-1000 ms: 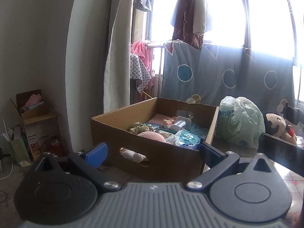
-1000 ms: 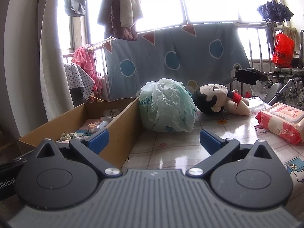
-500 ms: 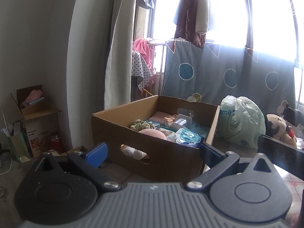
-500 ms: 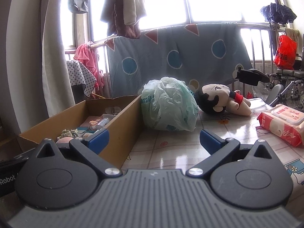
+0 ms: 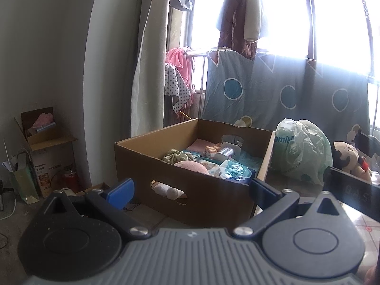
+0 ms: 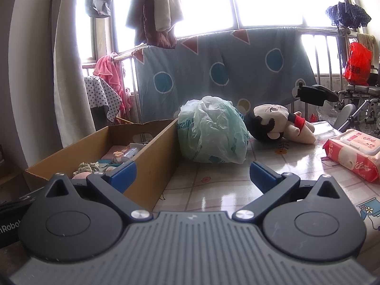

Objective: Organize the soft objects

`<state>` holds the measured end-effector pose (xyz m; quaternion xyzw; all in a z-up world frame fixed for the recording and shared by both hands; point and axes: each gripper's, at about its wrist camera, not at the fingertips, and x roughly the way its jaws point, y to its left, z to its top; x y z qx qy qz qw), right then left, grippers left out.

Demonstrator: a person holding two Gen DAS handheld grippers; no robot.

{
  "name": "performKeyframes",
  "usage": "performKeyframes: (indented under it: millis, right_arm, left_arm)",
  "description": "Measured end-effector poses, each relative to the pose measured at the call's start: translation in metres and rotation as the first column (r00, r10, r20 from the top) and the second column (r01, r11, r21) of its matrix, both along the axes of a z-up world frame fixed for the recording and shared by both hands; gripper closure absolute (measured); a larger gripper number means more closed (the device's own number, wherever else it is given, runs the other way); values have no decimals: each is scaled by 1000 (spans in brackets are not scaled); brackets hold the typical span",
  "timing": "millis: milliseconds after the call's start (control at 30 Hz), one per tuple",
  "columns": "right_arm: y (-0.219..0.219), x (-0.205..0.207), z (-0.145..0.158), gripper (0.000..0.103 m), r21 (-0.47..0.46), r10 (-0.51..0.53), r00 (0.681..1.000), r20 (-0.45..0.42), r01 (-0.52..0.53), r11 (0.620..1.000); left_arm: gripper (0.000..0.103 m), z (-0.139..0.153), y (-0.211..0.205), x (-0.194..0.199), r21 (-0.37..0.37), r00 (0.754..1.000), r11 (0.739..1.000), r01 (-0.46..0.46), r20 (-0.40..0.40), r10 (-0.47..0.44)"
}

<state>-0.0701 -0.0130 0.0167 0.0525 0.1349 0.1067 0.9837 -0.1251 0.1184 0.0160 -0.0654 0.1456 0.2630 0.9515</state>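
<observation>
Glossy tiled table [image 6: 220, 190] holds cardboard box [image 5: 190, 190], crinkly bag [image 6: 213, 133]; both tongs [image 5: 190, 187] [image 6: 192, 173] gape wide, empty.

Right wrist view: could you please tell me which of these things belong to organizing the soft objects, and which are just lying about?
Part of the job:
plush doll
plastic bag
cardboard box
wet wipes pack
both open claws, right and left

Lying about:
blue sheet
red bag
hanging clothes
curtain
</observation>
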Motion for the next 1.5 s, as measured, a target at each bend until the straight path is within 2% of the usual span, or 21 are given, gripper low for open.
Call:
performKeyframes:
  millis: [1500]
  right_arm:
    - [-1, -1, 0, 1, 8, 9, 1000, -5, -9, 1000]
  left_arm:
    - [0, -3, 3, 3, -25, 1000, 1000, -12, -1, 12]
